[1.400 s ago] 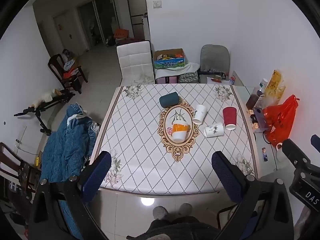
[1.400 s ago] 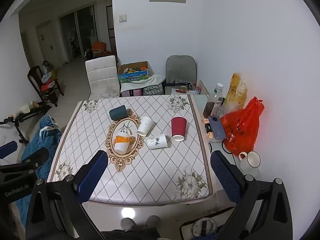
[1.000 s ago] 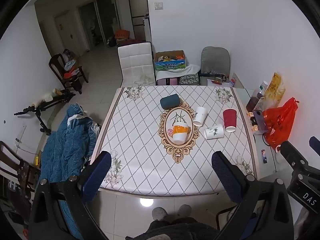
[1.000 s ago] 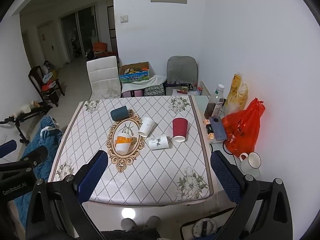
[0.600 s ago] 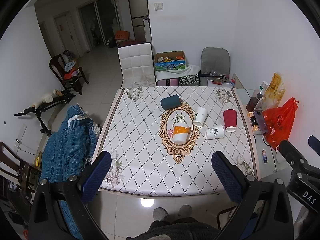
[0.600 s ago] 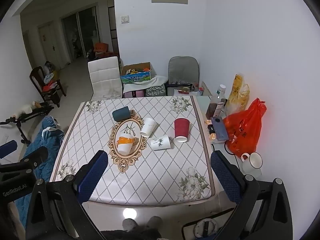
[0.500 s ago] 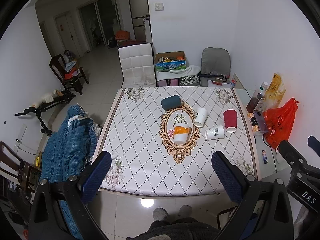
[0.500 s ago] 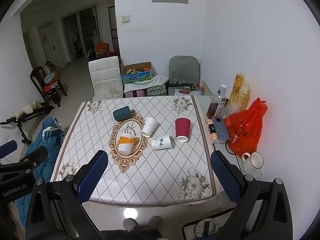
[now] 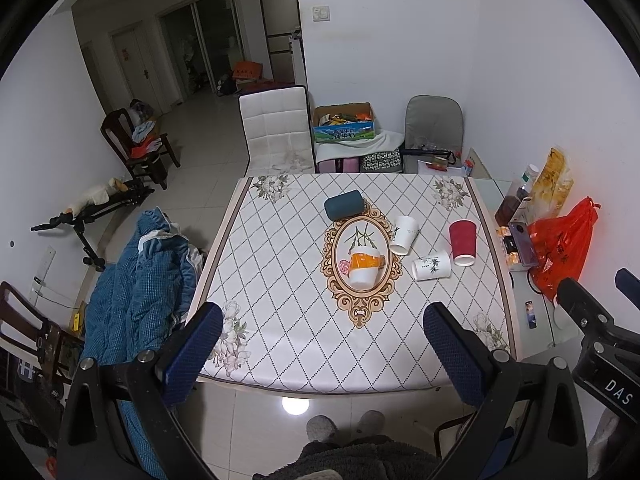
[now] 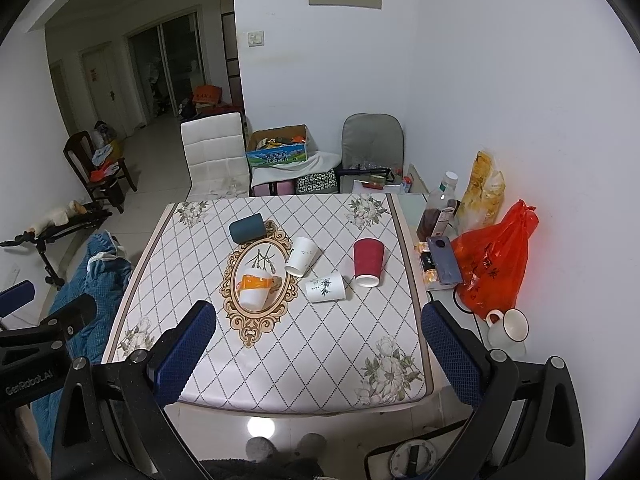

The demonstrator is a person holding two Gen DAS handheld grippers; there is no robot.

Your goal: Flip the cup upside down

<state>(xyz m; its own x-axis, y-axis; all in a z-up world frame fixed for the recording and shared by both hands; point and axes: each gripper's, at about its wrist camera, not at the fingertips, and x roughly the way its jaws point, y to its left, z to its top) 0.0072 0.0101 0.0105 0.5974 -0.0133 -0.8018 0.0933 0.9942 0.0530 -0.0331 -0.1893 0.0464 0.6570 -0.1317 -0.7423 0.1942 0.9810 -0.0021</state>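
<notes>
Several paper cups lie on their sides on the table [image 9: 280, 280]: a dark teal cup [image 9: 344, 207] [image 10: 246, 227], an orange-banded white cup [image 9: 364, 266] [image 10: 254, 288], a white cup [image 9: 404, 229] [image 10: 301, 257] and a white cup with a leaf print [image 9: 431, 265] [image 10: 325, 287]. A red cup [image 9: 463, 237] [image 10: 368, 262] stands upside down at the right. My left gripper [image 9: 322, 354] is open and empty, high above the table's near edge. My right gripper [image 10: 318, 354] is open and empty, also high above the near edge.
A side shelf at the right holds a red plastic bag [image 10: 494, 264], a bottle [image 10: 438, 208], a phone [image 10: 444, 260] and a white mug [image 10: 508, 326]. A blue blanket [image 9: 136, 280] lies left of the table. A white chair [image 9: 276, 132] and a grey chair [image 9: 434, 124] stand behind it.
Both grippers have drifted slightly; the table and cups sit a little higher and farther in both views. No cup has moved.
</notes>
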